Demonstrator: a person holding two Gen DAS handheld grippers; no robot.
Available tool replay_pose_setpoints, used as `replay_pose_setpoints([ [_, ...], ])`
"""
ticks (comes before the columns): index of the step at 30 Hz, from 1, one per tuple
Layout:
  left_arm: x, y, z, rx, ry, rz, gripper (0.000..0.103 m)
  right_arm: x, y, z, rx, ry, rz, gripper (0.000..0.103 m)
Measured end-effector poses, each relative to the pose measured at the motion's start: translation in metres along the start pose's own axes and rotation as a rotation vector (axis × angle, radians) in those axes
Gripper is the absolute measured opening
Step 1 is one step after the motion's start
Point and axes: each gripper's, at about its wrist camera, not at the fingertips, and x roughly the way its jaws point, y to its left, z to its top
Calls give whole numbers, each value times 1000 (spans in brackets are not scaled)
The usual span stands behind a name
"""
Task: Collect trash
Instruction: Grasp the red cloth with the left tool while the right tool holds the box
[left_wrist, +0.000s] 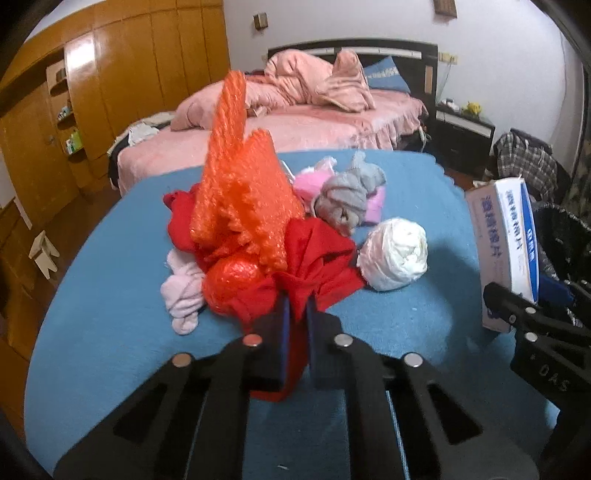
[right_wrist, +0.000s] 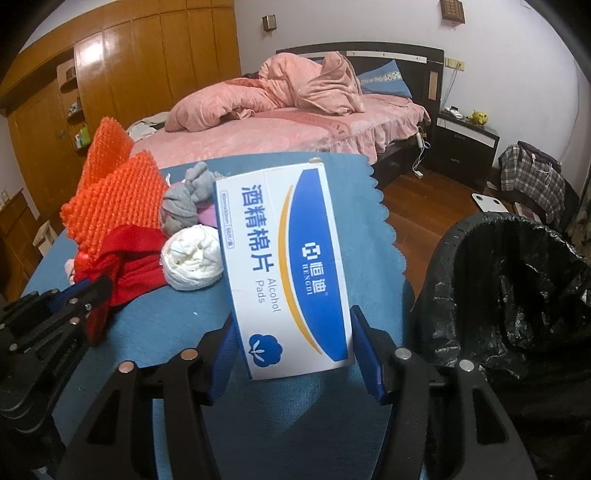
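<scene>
Alcohol pads box (right_wrist: 291, 273) clamped in right hand-held gripper (right_wrist: 295, 354), over the blue table (right_wrist: 295, 424); black-lined bin (right_wrist: 517, 295) at 3 o'clock. Left hand-held gripper (left_wrist: 297, 317) clenched on red cloth (left_wrist: 317, 258). Crowding it: orange bubble wrap (left_wrist: 240, 184) at 11, white wad (left_wrist: 395, 254) at 2, grey sock ball (left_wrist: 347, 195) behind.

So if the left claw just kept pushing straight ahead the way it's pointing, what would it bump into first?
The left gripper is already shut on the red cloth. Straight ahead it would likely push into the orange bubble wrap piled on that cloth, though depth is hard to judge.
</scene>
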Motion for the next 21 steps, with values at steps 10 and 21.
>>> replay_pose_setpoints([
  [10,-49,7,-18,-36,-44,-169,4,-5,2,-2,-7,-8,3,57],
  [21,-22,-1,-15,-15,8,-98,70,-4,-1,0,-3,7,-2,57],
])
